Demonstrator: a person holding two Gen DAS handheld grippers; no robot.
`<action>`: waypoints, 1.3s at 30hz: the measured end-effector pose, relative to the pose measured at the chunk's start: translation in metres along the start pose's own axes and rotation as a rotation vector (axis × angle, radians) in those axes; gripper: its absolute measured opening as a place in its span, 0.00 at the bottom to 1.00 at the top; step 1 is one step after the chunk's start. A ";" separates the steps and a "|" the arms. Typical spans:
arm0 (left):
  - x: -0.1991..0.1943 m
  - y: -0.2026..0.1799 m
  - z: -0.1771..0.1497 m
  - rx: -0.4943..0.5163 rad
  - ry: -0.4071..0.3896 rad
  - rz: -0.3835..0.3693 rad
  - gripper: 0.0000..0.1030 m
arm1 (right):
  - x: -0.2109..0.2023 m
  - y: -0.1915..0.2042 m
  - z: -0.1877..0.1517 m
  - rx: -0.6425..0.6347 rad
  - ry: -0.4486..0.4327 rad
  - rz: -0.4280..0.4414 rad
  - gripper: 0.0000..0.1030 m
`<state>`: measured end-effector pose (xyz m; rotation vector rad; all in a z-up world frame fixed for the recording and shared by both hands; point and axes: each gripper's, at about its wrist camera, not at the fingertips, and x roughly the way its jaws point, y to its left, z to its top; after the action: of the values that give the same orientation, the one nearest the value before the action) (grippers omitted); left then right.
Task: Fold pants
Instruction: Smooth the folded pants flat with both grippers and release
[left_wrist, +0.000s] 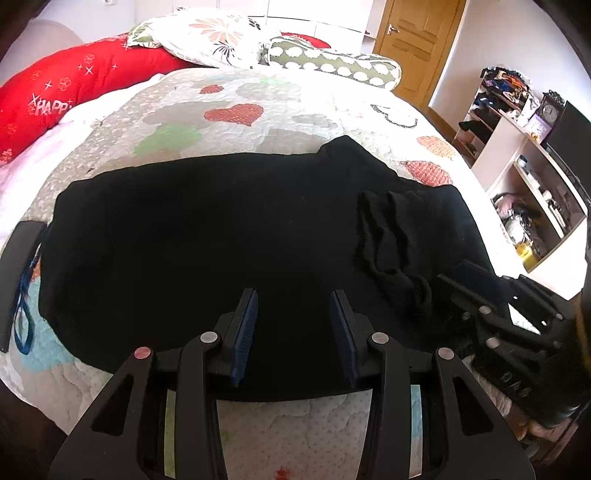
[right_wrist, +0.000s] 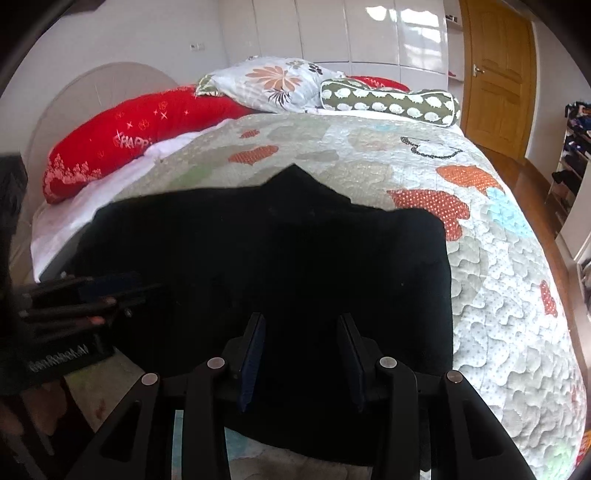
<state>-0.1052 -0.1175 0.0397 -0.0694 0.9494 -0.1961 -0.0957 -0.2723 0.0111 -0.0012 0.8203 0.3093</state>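
Note:
The black pants lie folded lengthwise across the quilted bed, with a rumpled band of fabric on their right part. They also show in the right wrist view. My left gripper is open and empty, its blue pads just above the pants' near edge. My right gripper is open and empty over the pants' right half. The right gripper shows at the right of the left wrist view. The left gripper shows at the left of the right wrist view.
The quilt with heart patches covers the bed. A red pillow, a floral pillow and a green bolster lie at the head. A black flat object with a blue strap lies left. Shelves stand right.

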 end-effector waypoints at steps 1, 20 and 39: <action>0.000 0.001 0.000 -0.004 -0.001 0.000 0.39 | -0.003 0.000 0.001 0.006 -0.006 0.003 0.38; -0.019 0.027 -0.011 -0.063 -0.022 0.025 0.39 | 0.005 0.008 0.019 0.027 0.003 0.025 0.39; -0.056 0.085 -0.029 -0.215 -0.081 0.057 0.53 | 0.010 0.033 0.037 0.000 0.004 0.056 0.44</action>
<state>-0.1487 -0.0229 0.0554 -0.2460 0.8874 -0.0374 -0.0715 -0.2340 0.0327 0.0216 0.8252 0.3621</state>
